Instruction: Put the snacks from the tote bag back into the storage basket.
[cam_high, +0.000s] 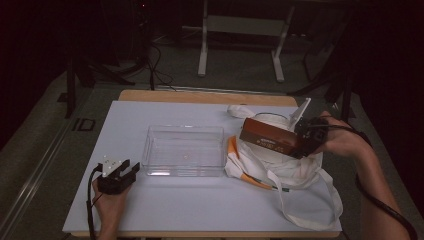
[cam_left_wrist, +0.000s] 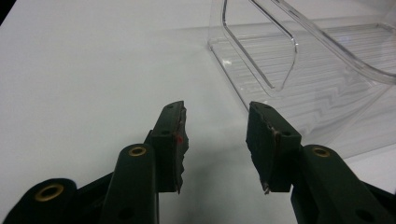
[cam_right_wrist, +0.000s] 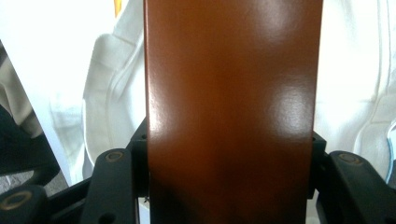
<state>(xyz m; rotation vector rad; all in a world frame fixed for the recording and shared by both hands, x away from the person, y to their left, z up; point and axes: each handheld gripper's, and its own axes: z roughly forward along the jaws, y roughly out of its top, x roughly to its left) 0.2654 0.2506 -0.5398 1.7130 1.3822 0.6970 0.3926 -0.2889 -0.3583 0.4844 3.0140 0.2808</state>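
The right gripper (cam_high: 300, 142) was clamped across the end of a brown carton (cam_high: 267, 136), its pads pressed on the two long sides, as the right gripper view showed with the glossy face of the carton (cam_right_wrist: 233, 107) rising between the jaws. The carton hung in the air over a white cloth tote bag (cam_high: 295, 170) that lay crumpled on the right part of the tabletop (cam_high: 200, 205), with its far end pointing toward the clear plastic bin (cam_high: 184, 150) at the middle.

The carton looked like stiff, printed card: probably light, rigid enough to be held by one end without sagging, yet smooth and somewhat slippery on its shiny faces. A hold across the narrow width near one end, as here, seemed sound; squeezing hard could dent the walls. The bag, by contrast, was soft and would give no support.

The right hand (cam_high: 345, 140) reached in from the right edge with the wrist roughly level, so the gripper pointed sideways to the left. The left gripper (cam_high: 122, 172) rested low on the tabletop just beside the bin's near left corner, jaws apart with nothing between them, aimed toward the bin wall (cam_left_wrist: 299, 60).
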